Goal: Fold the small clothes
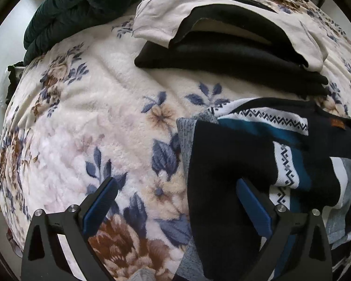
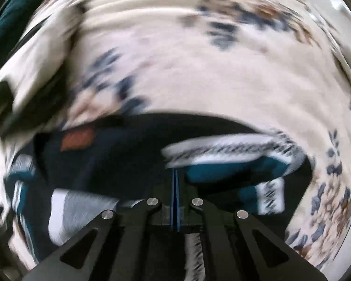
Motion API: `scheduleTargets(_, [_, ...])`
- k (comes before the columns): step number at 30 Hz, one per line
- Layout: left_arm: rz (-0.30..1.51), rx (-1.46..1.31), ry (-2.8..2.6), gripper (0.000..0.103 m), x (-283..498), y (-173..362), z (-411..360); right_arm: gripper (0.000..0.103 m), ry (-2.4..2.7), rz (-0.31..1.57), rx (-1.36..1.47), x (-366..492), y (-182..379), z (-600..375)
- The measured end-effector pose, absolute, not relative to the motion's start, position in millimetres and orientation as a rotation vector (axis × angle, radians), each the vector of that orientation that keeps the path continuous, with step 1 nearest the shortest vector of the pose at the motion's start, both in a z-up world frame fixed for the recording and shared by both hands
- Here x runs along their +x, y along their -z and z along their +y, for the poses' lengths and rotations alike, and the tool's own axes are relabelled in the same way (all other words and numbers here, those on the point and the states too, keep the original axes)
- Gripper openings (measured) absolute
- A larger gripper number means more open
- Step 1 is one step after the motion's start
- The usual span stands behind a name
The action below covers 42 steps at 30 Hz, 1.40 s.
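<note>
Knit sweater crumpled on fleecy blanket | left gripper jaws released | right gripper clenched, seemingly on sweater

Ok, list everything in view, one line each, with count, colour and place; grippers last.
Patterned sweater: one, navy with teal and white bands, crumpled at the near right of the bed.
Folded clothes stack: one pile, black pieces with a cream and black top, far centre.
Dark green bedding: one bundle, far left corner.
Floral blanket: one, cream with blue and brown flowers, covering the bed.
Left gripper: one, black with blue pads, jaws wide open over the sweater's edge.
Right gripper: one, black with blue pads, jaws closed at the sweater; view blurred, grip unclear.
</note>
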<state>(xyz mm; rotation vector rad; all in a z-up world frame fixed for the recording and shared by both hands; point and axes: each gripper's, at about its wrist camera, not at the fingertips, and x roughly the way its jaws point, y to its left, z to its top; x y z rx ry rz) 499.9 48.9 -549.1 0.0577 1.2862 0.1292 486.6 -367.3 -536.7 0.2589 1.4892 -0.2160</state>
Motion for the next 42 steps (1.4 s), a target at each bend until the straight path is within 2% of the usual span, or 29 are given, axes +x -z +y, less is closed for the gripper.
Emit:
scheduleTargets(2, [1.280,0.067,-0.123,0.103,503,548,48,0.007,0.189,1.491,0.286,485,526,-372])
scheduleTargets(4, [1.284,0.077,-0.115,0.103,508,550,46,0.043,0.158,1.478,0.267,474,506,-377])
scheduleTargets(5, [1.294,0.089,-0.110,0.103,513,554,44,0.049,0.160,1.472,0.261,470,500,-381])
scheduleTargets(8, [1.328,0.127,-0.103,0.103,525,570,40,0.054,0.210,1.474,0.257,450,486,-400])
scheduleTargets(12, [1.360,0.118,-0.091,0.103,531,573,43,0.057,0.271,1.611,0.192,430,515,-418])
scheduleTargets(14, [1.325,0.084,-0.092,0.103,521,555,52,0.052,0.313,1.658,0.163,422,532,-424])
scheduleTargets(16, [1.295,0.041,-0.100,0.103,503,538,63,0.052,0.361,1.650,0.157,417,532,-429])
scheduleTargets(19, [1.289,-0.133,-0.092,0.103,468,524,83,0.052,0.302,1.591,0.195,418,509,-415])
scheduleTargets(22, [1.332,-0.382,-0.001,0.103,440,535,90,0.053,0.067,1.524,0.197,433,480,-364])
scheduleTargets(23, [1.356,-0.444,0.032,0.097,432,546,88,0.053,-0.025,1.525,0.184,439,475,-343])
scheduleTargets(24, [1.374,-0.471,0.047,0.084,427,552,82,0.053,-0.155,1.536,0.172,449,474,-313])
scheduleTargets(25, [1.394,-0.493,0.063,0.057,423,561,75,0.053,-0.231,1.545,0.168,455,474,-292])
scheduleTargets(27, [1.419,-0.496,0.098,0.024,419,574,63,0.053,-0.377,1.572,0.154,477,484,-241])
scheduleTargets(32, [1.379,-0.401,0.117,0.019,412,569,50,0.053,-0.519,1.662,0.015,513,529,-164])
scheduleTargets(33, [1.375,-0.398,0.124,0.018,411,568,51,0.049,-0.538,1.685,0.006,518,539,-156])
scheduleTargets(34, [1.372,-0.396,0.131,0.018,410,569,52,0.023,-0.592,1.708,-0.015,518,546,-145])
scheduleTargets(35, [1.374,-0.390,0.139,0.018,410,570,53,0.006,-0.606,1.706,-0.048,518,546,-138])
scheduleTargets(36, [1.374,-0.391,0.145,0.018,410,571,53,0.000,-0.613,1.696,-0.068,521,553,-131])
scheduleTargets(42, [1.377,-0.398,0.172,0.017,409,569,65,0.000,-0.547,1.591,0.105,554,544,-135])
